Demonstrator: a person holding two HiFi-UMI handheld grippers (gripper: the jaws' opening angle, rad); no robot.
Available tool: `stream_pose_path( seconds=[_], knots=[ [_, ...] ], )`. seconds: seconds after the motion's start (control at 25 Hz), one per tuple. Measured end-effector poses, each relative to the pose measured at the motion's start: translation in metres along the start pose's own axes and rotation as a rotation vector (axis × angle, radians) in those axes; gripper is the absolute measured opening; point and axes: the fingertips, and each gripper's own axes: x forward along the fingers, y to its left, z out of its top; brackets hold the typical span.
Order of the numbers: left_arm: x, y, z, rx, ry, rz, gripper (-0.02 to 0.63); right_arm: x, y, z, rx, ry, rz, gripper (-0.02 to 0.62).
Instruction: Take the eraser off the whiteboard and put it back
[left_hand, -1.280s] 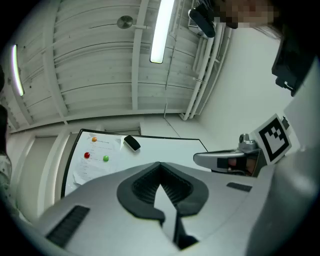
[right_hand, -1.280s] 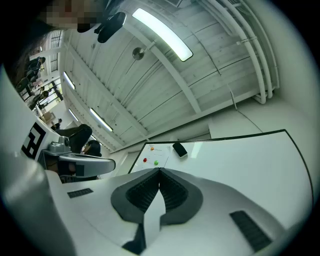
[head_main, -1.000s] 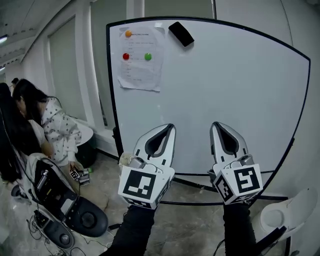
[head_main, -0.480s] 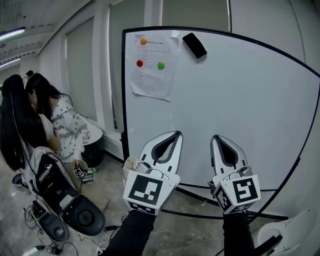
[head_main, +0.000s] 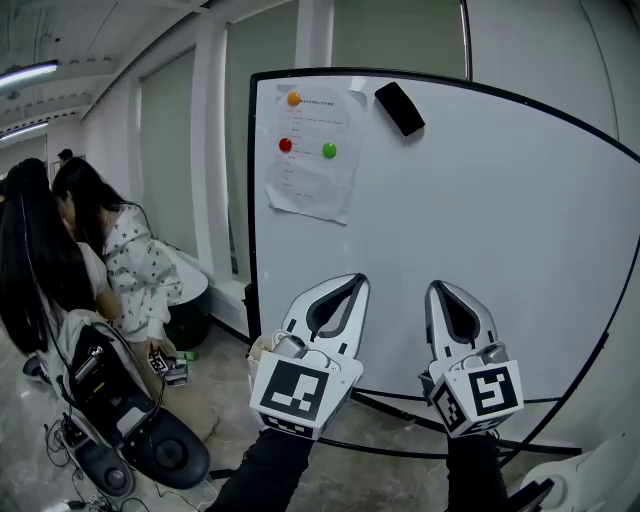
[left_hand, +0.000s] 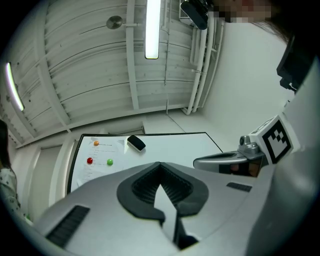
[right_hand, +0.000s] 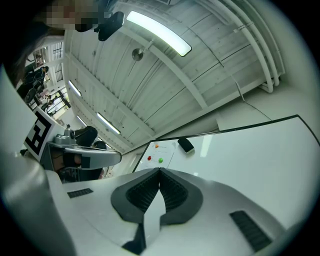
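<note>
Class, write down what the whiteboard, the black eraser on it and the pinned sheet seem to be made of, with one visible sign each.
White black-framed whiteboard: smooth, slightly glossy coated panel, likely steel-backed since round magnets cling. Black oblong eraser: matte, probably plastic or foam; too small to settle. White printed sheet: thin paper, its lower edge wavy.
</note>
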Motion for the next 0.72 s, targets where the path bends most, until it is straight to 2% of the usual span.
stream_pose_path(
  seconds=[0.56,0.72],
  knots=[
    [0.064,0.062,-0.03,0.0,-0.055,-0.066,0.006,0.078,-0.019,-0.021,-0.063,-0.02,-0.075,0.008],
    [0.082,0.074,-0.046,-0.002,-0.046,-0.1,0.006,0.099,-0.025,-0.029,-0.077,-0.026,-0.097,0.008]
  ],
)
